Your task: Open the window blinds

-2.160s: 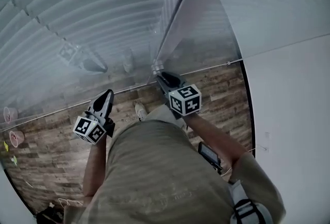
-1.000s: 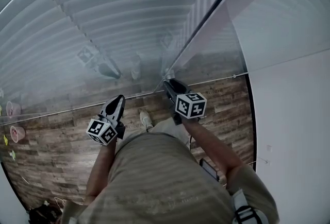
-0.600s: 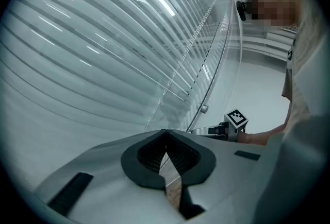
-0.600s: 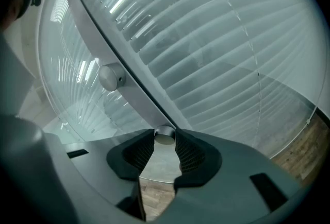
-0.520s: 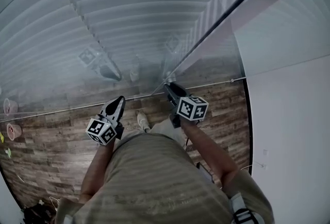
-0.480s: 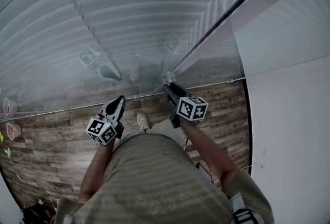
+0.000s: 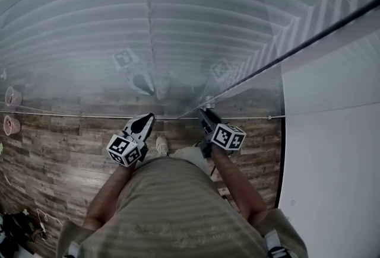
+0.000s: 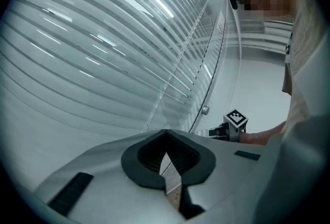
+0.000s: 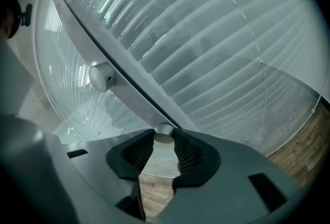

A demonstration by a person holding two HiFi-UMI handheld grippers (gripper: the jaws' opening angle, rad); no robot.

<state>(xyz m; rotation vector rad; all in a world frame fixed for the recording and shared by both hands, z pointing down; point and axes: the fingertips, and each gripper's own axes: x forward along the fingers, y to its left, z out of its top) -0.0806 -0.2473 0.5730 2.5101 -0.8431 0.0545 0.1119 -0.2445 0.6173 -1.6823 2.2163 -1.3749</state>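
At the far left of the head view, two small pink things that may be cups (image 7: 10, 96) sit low by the glass, too small to tell for certain. Below them runs the wood-plank floor (image 7: 53, 156), with a loose cord (image 7: 40, 217) lying near the bottom left corner.

The blinds (image 7: 178, 8) hang behind a glass pane and fill the upper part of that view, straight ahead of the person. Their slats run level and lie close over one another down to the floor line. The glass faintly mirrors both marker cubes.

The left gripper (image 7: 146, 118) is held out just short of the glass and apart from it. In its own view the jaws are closed tip to tip with nothing between them. One shoe (image 7: 160, 144) shows on the floor between the two grippers, above the person's striped shirt (image 7: 172, 209).

The right gripper (image 7: 205, 112) reaches to the foot of the slanting frame strip (image 7: 309, 34) that divides the blind-covered pane from the next one. In its own view the jaws are clamped on a small round knob (image 9: 164, 134) fixed to that strip, one ribbed pad on each side of it. A second knob (image 9: 100, 76) stands further up the same strip, well clear of the jaws.

At the far right is a plain white wall (image 7: 332, 174).
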